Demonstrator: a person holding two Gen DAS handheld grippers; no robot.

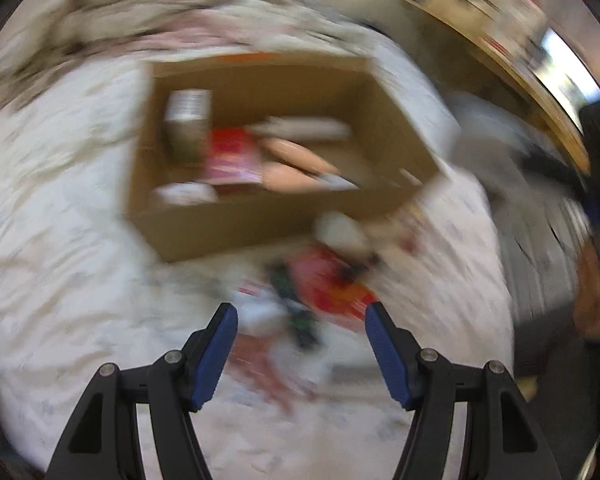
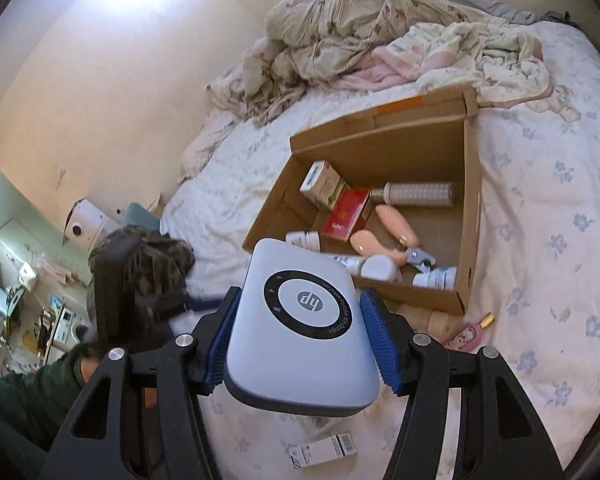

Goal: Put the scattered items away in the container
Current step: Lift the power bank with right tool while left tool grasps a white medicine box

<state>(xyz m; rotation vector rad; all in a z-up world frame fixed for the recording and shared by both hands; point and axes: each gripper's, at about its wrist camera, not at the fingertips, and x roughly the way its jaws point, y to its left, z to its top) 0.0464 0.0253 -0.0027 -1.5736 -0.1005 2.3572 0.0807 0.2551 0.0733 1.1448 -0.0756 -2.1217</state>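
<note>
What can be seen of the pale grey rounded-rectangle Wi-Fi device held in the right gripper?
The pale grey rounded-rectangle Wi-Fi device looks like smooth plastic with a darker base edge. Its top face bears a black ring with small indicator icons and lettering around a grey centre with a logo. It is clamped by its two long sides between the blue ribbed pads of the right gripper, top face to the camera, raised above the flowered bedsheet, near the open cardboard box.

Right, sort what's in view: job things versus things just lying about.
Job:
- cardboard box
- HP WiFi dongle, clamped in the right hand-held gripper
- pink perfume bottle
- small white carton

Lying about:
- crumpled bedding
- backpack
</note>
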